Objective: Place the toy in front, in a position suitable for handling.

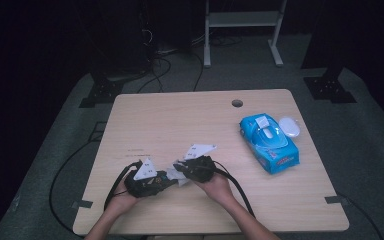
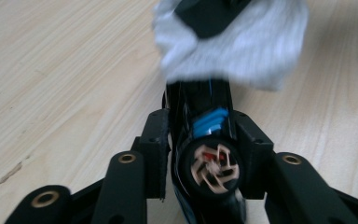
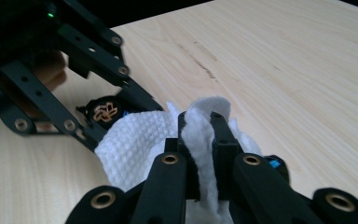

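- Left gripper [image 1: 166, 176]: we record its jaws clamped on a black cylindrical object [image 2: 208, 154] with a blue band and a tan pinwheel emblem on its end cap; no lettering legible to us.
- Right gripper [image 1: 179, 167]: jaws pinched tight on a fold of white textured wipe [image 3: 137, 140], which drapes against the far end of the black object.
- Both items sit near the front edge of the wooden table [image 1: 180, 120], between the two hands.
- Blue wipes packet [image 1: 269, 141]: lying toward the right side, flap open; its printing is too small for us to read.
- White oval lid [image 1: 289, 126]: just beside the packet.
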Motion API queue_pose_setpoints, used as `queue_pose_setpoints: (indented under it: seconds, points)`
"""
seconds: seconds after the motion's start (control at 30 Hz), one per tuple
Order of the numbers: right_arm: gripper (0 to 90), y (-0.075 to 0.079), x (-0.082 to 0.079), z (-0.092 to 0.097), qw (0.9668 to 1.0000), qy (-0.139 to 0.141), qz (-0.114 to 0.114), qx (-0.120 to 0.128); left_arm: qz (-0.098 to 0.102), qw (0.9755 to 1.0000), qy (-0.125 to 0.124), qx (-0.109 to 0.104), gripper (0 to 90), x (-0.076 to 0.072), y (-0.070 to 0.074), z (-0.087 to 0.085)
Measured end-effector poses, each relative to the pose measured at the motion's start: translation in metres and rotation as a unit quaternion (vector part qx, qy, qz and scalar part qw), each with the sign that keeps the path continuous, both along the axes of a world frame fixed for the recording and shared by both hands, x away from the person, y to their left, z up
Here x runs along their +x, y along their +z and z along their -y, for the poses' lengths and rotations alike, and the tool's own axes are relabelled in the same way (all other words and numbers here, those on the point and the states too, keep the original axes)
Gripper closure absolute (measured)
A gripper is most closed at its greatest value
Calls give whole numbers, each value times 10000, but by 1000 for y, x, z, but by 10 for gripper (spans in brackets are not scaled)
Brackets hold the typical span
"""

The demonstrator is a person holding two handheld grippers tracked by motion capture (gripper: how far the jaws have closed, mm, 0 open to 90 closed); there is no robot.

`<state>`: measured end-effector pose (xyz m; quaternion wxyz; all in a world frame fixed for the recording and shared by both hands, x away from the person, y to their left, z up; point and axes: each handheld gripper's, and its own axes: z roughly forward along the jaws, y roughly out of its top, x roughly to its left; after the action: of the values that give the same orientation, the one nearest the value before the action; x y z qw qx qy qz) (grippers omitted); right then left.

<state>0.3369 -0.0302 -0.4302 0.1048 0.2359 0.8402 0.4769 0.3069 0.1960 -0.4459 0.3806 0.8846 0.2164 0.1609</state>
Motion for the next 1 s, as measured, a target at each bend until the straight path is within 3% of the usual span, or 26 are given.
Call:
queue_pose_setpoints:
  seconds: [0.23, 0.33, 0.4, 0.5, 0.67, 0.7, 0.77, 0.9, 1.0]
  points:
    - [855, 1, 4, 16, 9995, -296, 33, -41, -53, 10000, -15, -41, 638, 1, 0, -3]
    - [855, 0, 1, 12, 9998, -202, 26, 3, -218, 9997, 7, -96, 561, 5, 1, 4]
    - [854, 0, -1, 8, 10000, -74, 28, 7, -216, 9998, 13, 43, 547, 7, 2, 9]
    - [855, 0, -1, 10, 10000, -90, 37, -14, -180, 9998, 25, 123, 610, 9, 3, 10]
    - [855, -1, 3, 24, 9996, -284, 35, 3, -184, 9997, 19, 171, 615, 9, 2, 9]
    - [855, -2, 6, 32, 9989, -457, 54, -77, -194, 9997, 18, 164, 615, 9, 0, 8]
    - [855, -5, 9, 40, 9983, -579, -91, -53, -208, 9996, 19, 166, 614, 9, 0, 8]
    - [855, -7, 8, 46, 9979, -623, -163, 34, -289, 9996, 29, 23, 583, 13, 5, 12]
    - [854, -5, 8, 45, 9981, -600, -122, 66, -282, 9995, 13, 137, 557, 16, 9, 19]
